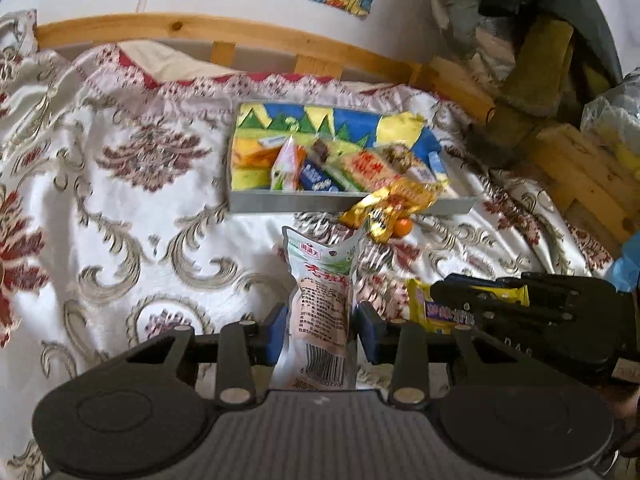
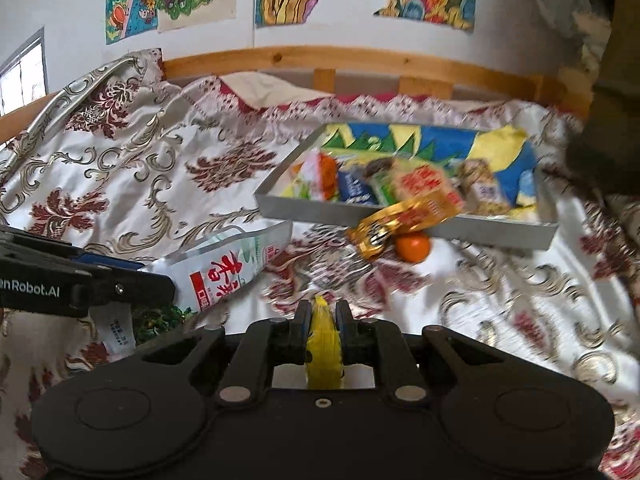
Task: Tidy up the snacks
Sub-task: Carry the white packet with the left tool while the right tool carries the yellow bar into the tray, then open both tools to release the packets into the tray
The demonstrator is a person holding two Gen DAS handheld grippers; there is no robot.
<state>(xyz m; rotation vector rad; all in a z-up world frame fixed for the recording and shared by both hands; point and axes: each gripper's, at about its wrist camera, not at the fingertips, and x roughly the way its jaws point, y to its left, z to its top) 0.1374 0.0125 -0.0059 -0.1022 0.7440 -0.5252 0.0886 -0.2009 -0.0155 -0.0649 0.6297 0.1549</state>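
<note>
My left gripper (image 1: 323,334) pinches a pale snack pouch (image 1: 320,300) between its blue pads; my right gripper (image 2: 322,322) is clamped on a yellow packet (image 2: 323,344). Ahead on the bedspread (image 1: 120,200), the grey tray (image 2: 400,222) holds more snacks, a gold wrapper (image 2: 400,220) draped over its near rim above an orange (image 2: 414,246).

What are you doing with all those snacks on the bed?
A person is tidying snacks into a grey tray on the patterned bedspread. The left gripper holds a white snack pouch, and the right gripper is clamped on a yellow snack packet. Several packets already lie in the tray. A gold wrapper hangs over its front edge, with a small orange on the bedspread just under it.
</note>
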